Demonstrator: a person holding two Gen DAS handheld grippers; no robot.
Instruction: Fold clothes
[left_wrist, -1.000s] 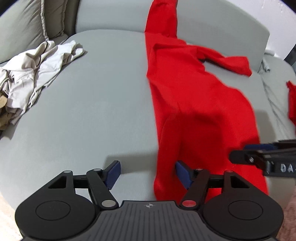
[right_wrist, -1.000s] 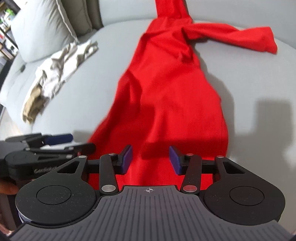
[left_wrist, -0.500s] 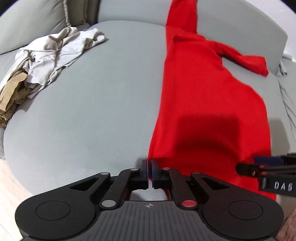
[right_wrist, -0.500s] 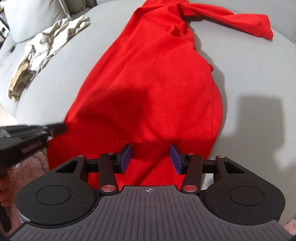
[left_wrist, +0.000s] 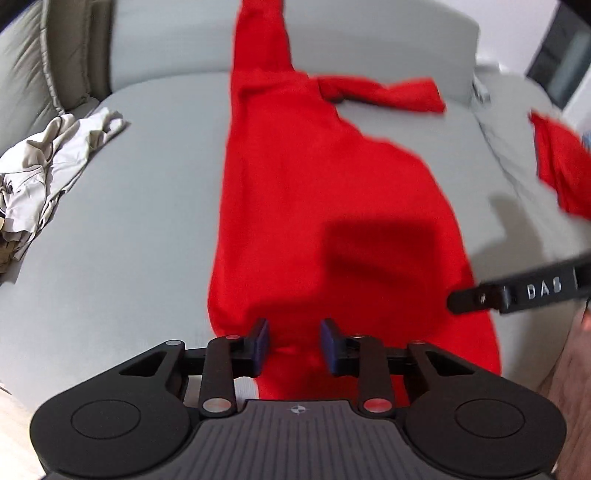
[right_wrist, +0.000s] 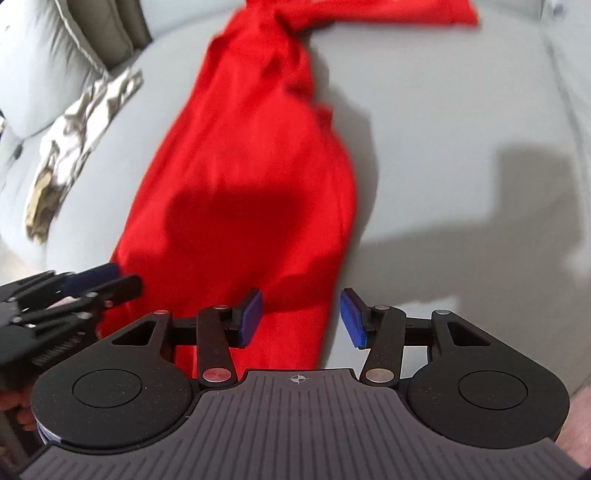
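Note:
A red garment (left_wrist: 325, 192) lies lengthwise on a grey sofa seat (left_wrist: 147, 206), its top draped up the backrest and one sleeve (left_wrist: 384, 94) lying to the right. It also shows in the right wrist view (right_wrist: 251, 166). My left gripper (left_wrist: 294, 347) is open and empty over the garment's near hem. My right gripper (right_wrist: 301, 317) is open and empty over the hem's right edge. Each gripper shows in the other's view: the right one (left_wrist: 517, 291) and the left one (right_wrist: 74, 291).
A crumpled beige and white pile of clothes (left_wrist: 48, 158) lies at the left of the seat, also in the right wrist view (right_wrist: 77, 136). A grey cushion (left_wrist: 33, 66) stands at the back left. Another red cloth (left_wrist: 561, 166) lies on the seat at the right.
My left gripper was open, shut near the hem's left corner half a second ago, and is open again, now further right over the hem. My right gripper stayed open and widened.

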